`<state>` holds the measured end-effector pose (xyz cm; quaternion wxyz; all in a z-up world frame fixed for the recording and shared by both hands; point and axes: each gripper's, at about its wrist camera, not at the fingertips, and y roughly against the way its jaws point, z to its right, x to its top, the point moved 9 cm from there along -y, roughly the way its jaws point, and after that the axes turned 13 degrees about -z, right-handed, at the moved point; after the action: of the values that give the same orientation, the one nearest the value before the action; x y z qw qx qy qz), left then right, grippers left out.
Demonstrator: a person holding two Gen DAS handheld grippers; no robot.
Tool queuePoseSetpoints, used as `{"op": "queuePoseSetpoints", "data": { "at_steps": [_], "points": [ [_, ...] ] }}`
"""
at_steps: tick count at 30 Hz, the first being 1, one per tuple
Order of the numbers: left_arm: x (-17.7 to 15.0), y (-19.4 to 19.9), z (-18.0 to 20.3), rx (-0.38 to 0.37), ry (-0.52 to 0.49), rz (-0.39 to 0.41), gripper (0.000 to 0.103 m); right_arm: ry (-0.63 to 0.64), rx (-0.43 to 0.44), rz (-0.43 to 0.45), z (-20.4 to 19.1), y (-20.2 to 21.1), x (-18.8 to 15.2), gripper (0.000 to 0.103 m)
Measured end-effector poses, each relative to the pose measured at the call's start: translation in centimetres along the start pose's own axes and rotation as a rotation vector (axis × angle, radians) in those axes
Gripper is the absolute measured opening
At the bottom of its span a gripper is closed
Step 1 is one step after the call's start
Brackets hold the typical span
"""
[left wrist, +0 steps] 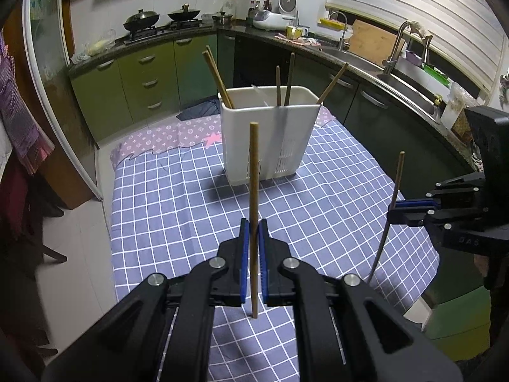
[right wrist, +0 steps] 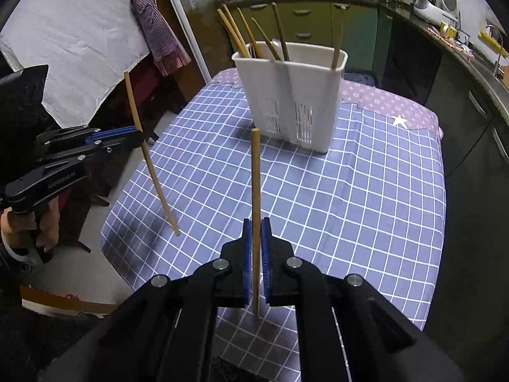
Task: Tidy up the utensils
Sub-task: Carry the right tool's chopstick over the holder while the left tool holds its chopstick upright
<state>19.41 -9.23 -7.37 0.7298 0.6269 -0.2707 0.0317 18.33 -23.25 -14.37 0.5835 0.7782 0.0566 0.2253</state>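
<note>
Wooden chopstick point(left wrist: 254, 191) stands upright, clamped in the left gripper point(left wrist: 254, 232) above the checked tablecloth point(left wrist: 178, 210); the right gripper point(right wrist: 256, 232) is clamped on a second chopstick point(right wrist: 255, 197) the same way. The white holder point(left wrist: 268, 133) with more chopsticks stands towards the far edge. Bare cloth lies between.

The lower ends of the chopsticks point(left wrist: 219, 78) standing in the white holder point(left wrist: 268, 133) are hidden behind its wall. The near edge of the table point(right wrist: 350, 207) is covered by the right hand-held gripper point(right wrist: 256, 232). The person's hand point(right wrist: 35, 222) is cut off at the left edge.
</note>
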Motion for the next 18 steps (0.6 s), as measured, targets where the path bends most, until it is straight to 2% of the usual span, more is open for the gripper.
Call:
{"op": "queuePoseSetpoints", "data": {
  "at_steps": [11, 18],
  "points": [
    [2.7, 1.6, -0.4, 0.001, -0.015, 0.057, 0.006, 0.029, 0.000, 0.082, -1.0, 3.2, 2.8, 0.006],
    [5.8, 4.3, 0.1, -0.004, -0.039, 0.110, 0.006, 0.043, -0.015, 0.159, -1.1, 7.4, 5.8, 0.006]
  ]
}}
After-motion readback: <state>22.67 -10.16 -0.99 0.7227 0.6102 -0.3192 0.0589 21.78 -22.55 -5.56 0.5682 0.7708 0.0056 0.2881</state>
